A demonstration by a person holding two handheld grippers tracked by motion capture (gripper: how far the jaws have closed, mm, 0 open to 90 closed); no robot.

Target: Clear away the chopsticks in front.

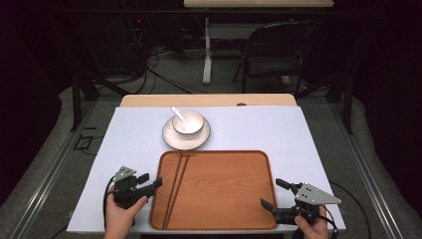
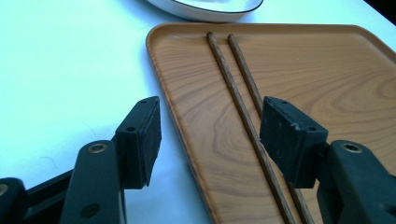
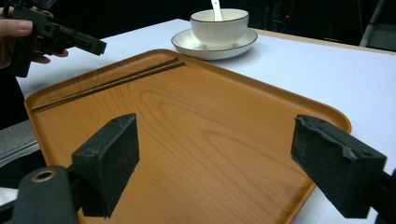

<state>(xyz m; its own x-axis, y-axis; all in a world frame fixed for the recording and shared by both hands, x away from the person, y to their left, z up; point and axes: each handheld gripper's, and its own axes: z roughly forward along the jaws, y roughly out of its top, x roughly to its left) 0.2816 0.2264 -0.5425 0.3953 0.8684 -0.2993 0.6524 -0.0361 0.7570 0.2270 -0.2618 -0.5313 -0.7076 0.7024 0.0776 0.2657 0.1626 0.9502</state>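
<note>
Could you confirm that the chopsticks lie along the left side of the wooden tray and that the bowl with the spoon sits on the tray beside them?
Not quite. The chopsticks do lie along the left side of the tray, but the bowl with the spoon sits on a plate on the table beyond the tray, not on the tray. The high view shows it.

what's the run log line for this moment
left gripper: open, at tray left edge by chopsticks | right gripper: open, over tray's right near corner | bowl with spoon on plate, beyond tray
</note>
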